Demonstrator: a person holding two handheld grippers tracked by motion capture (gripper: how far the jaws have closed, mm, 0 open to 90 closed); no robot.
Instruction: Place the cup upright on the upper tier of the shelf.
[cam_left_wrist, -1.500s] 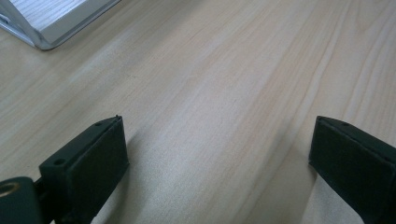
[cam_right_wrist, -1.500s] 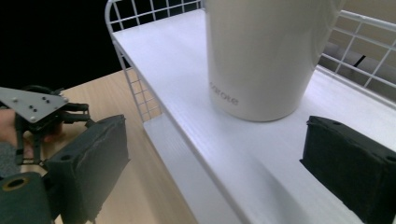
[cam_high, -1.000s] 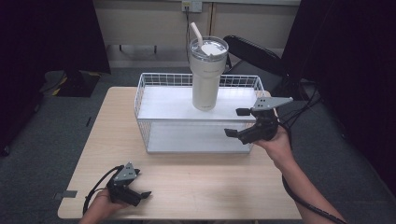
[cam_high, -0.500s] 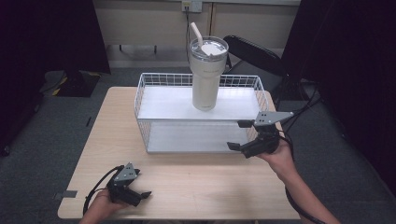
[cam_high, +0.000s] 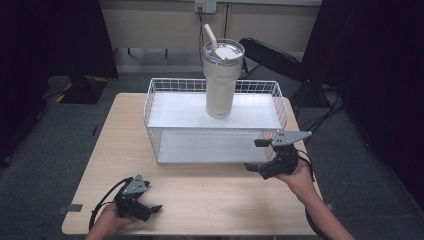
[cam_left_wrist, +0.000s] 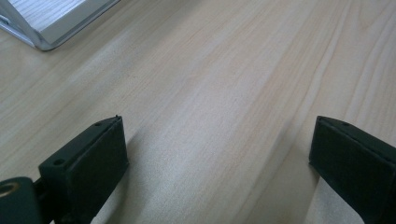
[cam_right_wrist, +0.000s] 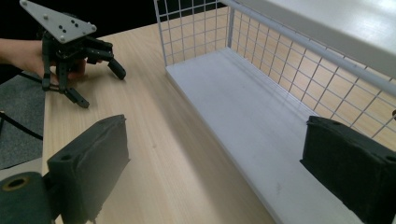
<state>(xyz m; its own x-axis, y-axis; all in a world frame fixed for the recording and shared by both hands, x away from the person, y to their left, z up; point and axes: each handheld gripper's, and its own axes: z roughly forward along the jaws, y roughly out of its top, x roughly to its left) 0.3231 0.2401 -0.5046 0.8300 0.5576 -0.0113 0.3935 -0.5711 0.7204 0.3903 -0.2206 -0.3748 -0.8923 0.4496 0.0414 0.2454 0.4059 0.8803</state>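
A cream tumbler (cam_high: 220, 82) with a clear lid and a pale straw is standing upright on the top shelf of a white wire rack (cam_high: 160, 150), toward the back of the shelf and slightly right of its middle, touching neither gripper. The rack is sitting on the far half of a light wood counter (cam_high: 210, 200), its lower shelf (cam_right_wrist: 261, 126) lying bare beneath the top one. The right gripper (cam_high: 256, 156) is hovering just off the rack's front right corner, well below and in front of the tumbler, held in a hand (cam_high: 300, 176) coming in from the bottom right; its jaws are spread wide with nothing between them, one over the wood and one over the lower shelf in the right gripper view, where the wire side of the rack is rising behind them. A grey three-cornered plate is riding on top of this gripper, and a black cable is trailing from it toward the counter's right edge. The left gripper (cam_high: 150, 209) is resting low at the front left of the counter, well apart from the rack and the tumbler, gripped by a hand (cam_high: 107, 222) at the bottom edge; its jaws are also spread wide and empty, with only bare wood grain between them in the left gripper view and a corner of the rack (cam_left_wrist: 51, 23) showing at the upper left. A dark chair (cam_high: 270, 52) is standing behind the counter on the grey carpet.
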